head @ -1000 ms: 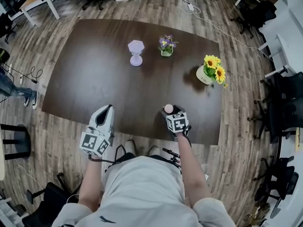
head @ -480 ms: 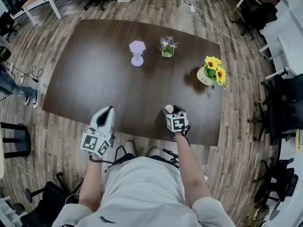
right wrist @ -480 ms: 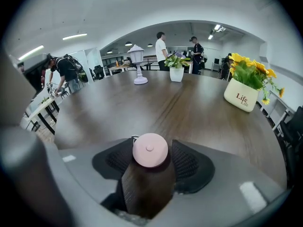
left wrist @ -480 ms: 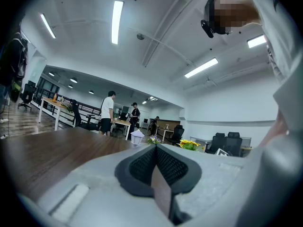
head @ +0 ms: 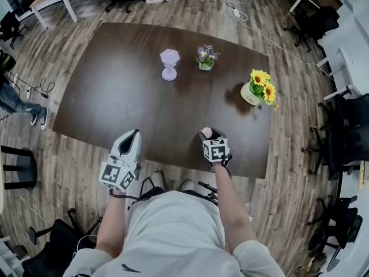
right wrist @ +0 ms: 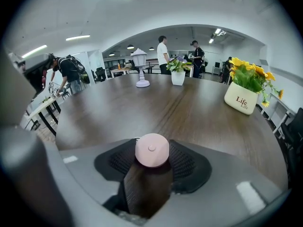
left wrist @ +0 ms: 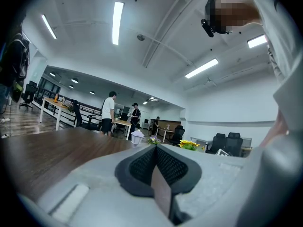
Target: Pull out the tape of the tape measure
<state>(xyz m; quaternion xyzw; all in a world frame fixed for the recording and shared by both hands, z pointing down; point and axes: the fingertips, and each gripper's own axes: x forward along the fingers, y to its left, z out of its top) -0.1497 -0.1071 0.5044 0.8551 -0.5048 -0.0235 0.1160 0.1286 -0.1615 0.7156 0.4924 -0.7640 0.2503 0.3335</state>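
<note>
A small round pink tape measure [head: 204, 132] lies on the dark wooden table [head: 127, 91] near its front edge. My right gripper [head: 208, 134] reaches over that edge with the tape measure [right wrist: 152, 150] between its jaws. The right gripper [right wrist: 152, 156] is closing, and both black pads sit against the sides of the disc. No tape shows outside the case. My left gripper [head: 132, 134] hovers at the table's front edge, well left of the tape measure. In the left gripper view the left gripper [left wrist: 155, 149] is shut, pads together, with nothing between them.
Farther back on the table stand a lilac lantern ornament [head: 169, 63], a small pot of purple flowers [head: 204, 56] and a white pot of sunflowers [head: 253, 91]. Office chairs [head: 346, 137] line the right side. People stand at desks beyond the table.
The right gripper's jaws have narrowed around the pink tape measure. Both grippers have stayed almost in place; the head view has shifted slightly.
</note>
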